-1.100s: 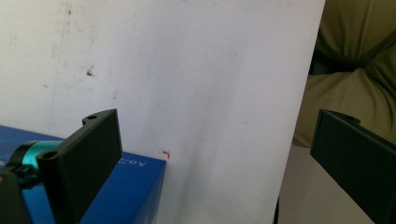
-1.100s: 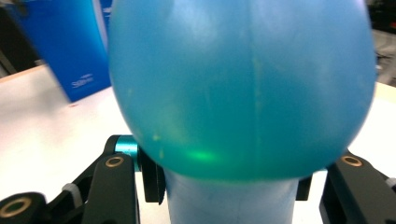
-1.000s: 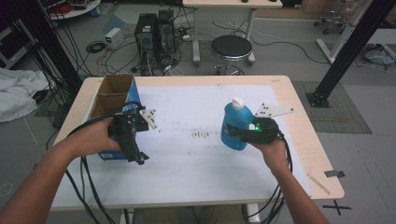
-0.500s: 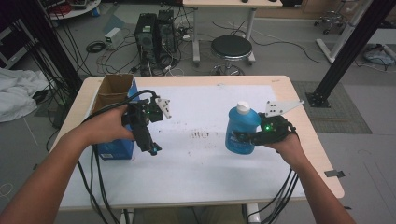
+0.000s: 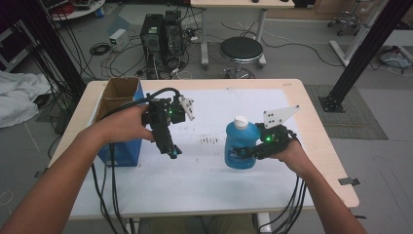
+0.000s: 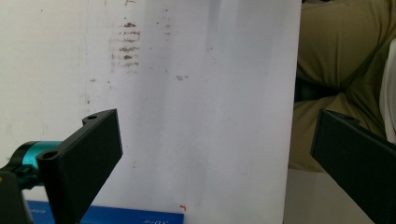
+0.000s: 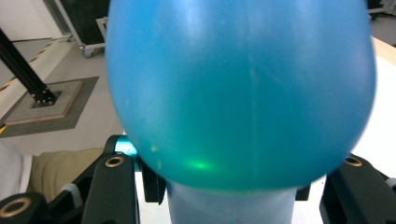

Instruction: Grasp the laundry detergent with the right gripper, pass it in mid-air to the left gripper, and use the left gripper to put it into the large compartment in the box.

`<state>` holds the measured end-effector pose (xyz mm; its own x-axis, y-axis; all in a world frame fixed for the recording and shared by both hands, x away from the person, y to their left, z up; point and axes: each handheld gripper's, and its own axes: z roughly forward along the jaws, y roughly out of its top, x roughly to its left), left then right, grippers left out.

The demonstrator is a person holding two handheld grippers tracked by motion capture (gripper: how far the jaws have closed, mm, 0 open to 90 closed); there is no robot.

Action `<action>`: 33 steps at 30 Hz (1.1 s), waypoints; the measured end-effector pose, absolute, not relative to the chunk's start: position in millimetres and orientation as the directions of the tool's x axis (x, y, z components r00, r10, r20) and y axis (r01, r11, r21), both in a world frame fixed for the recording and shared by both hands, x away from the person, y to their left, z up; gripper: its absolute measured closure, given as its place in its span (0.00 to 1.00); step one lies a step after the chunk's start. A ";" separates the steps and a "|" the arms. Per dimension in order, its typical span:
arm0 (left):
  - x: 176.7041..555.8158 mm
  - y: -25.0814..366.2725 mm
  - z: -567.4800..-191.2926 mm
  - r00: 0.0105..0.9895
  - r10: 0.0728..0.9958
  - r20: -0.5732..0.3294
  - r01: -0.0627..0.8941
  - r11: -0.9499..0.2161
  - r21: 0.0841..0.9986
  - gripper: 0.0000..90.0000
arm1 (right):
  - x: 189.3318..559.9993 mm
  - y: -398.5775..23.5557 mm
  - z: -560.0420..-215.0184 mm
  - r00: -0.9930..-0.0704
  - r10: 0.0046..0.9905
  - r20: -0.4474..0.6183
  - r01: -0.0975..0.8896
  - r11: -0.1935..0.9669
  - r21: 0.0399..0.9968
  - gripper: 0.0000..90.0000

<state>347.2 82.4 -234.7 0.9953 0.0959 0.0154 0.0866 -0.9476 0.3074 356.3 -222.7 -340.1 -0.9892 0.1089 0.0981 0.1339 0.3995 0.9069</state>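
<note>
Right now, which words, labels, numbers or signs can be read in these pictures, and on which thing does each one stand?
Blue box: a line of small white print along its edge in the left gripper view, too small and blurred to read.
Blue bottle: no label or print can be made out.
White sheet: dark smudges and a small red mark, no writing.

right gripper (image 7: 233, 205): jaws closed on the neck of a blue bottle (image 7: 243, 93); bottle: upside-down in frame, body bulging above the jaws, close to the lens; behind: grey floor, black post (image 7: 23, 65), white tabletop (image 7: 383, 112)
</note>
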 end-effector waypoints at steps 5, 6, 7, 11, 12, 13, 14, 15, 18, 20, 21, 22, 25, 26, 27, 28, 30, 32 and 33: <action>348.4 78.3 -234.5 0.996 0.090 0.004 0.085 -0.949 0.303 0.02 | 355.7 -217.8 -340.1 -0.991 0.088 0.103 0.130 0.405 0.905 0.49; 349.0 77.3 -233.8 0.996 0.085 0.001 0.081 -0.951 0.298 0.02 | 355.7 -216.1 -340.2 -0.991 0.084 0.102 0.128 0.407 0.905 0.49; 349.1 76.1 -233.6 0.996 0.086 0.002 0.081 -0.951 0.298 0.02 | 355.7 -214.1 -340.1 -0.991 0.082 0.102 0.127 0.407 0.905 0.49; 349.6 69.7 -231.2 0.997 0.075 0.004 0.070 -0.953 0.293 0.02 | 355.1 -205.2 -338.6 -0.993 0.072 0.097 0.118 0.414 0.903 0.49; 349.7 67.8 -230.5 0.997 0.073 0.006 0.068 -0.954 0.292 0.02 | 354.9 -202.5 -338.0 -0.993 0.066 0.097 0.116 0.417 0.901 0.49; 349.9 66.0 -229.7 0.998 0.068 0.005 0.064 -0.955 0.289 0.02 | 354.7 -199.6 -337.5 -0.994 0.061 0.094 0.111 0.419 0.901 0.49; 350.2 64.3 -229.1 0.998 0.066 0.007 0.061 -0.955 0.289 0.02 | 354.4 -196.9 -336.9 -0.994 0.056 0.094 0.109 0.421 0.901 0.49; 350.4 62.7 -228.6 0.998 0.065 0.006 0.061 -0.955 0.290 0.02 | 354.2 -194.1 -336.4 -0.995 0.053 0.090 0.104 0.424 0.899 0.49; 351.3 58.0 -227.5 0.998 0.064 0.004 0.060 -0.957 0.285 0.02 | 353.7 -186.4 -335.0 -0.996 0.044 0.083 0.094 0.429 0.898 0.49; 352.2 54.8 -226.3 0.998 0.059 0.006 0.055 -0.959 0.280 0.02 | 353.8 -181.8 -334.4 -0.996 0.039 0.083 0.092 0.427 0.900 0.49; 352.3 53.3 -226.0 0.998 0.059 0.005 0.055 -0.958 0.281 0.02 | 354.2 -179.8 -334.0 -0.996 0.035 0.081 0.088 0.428 0.900 0.49; 352.8 51.8 -225.4 0.998 0.056 0.005 0.052 -0.958 0.282 0.02 | 354.3 -177.9 -333.5 -0.996 0.033 0.081 0.088 0.429 0.899 0.49; 352.9 47.4 -223.7 0.999 0.053 0.004 0.050 -0.960 0.276 0.02 | 354.8 -172.2 -332.5 -0.997 0.024 0.080 0.082 0.429 0.900 0.49; 352.9 46.2 -223.2 0.999 0.053 0.006 0.049 -0.960 0.275 0.02 | 355.1 -170.5 -332.6 -0.997 0.020 0.078 0.079 0.427 0.901 0.49; 353.1 45.0 -222.7 0.999 0.053 0.005 0.050 -0.961 0.272 0.02 | 355.1 -169.2 -332.6 -0.997 0.018 0.080 0.080 0.428 0.900 0.49; 353.4 44.0 -222.5 0.998 0.055 0.005 0.051 -0.960 0.275 0.02 | 355.2 -168.1 -332.9 -0.997 0.015 0.081 0.079 0.427 0.901 0.49; 353.9 41.9 -221.4 0.999 0.049 0.004 0.046 -0.962 0.268 0.02 | 355.3 -166.0 -333.8 -0.997 0.011 0.082 0.079 0.423 0.903 0.49; 354.3 39.9 -220.6 0.999 0.049 0.002 0.046 -0.962 0.269 0.02 | 355.3 -164.2 -334.8 -0.996 0.014 0.085 0.082 0.421 0.903 0.49; 354.4 38.8 -220.0 0.999 0.046 0.001 0.044 -0.962 0.268 0.02 | 356.0 -163.4 -335.3 -0.997 0.013 0.079 0.077 0.421 0.904 0.49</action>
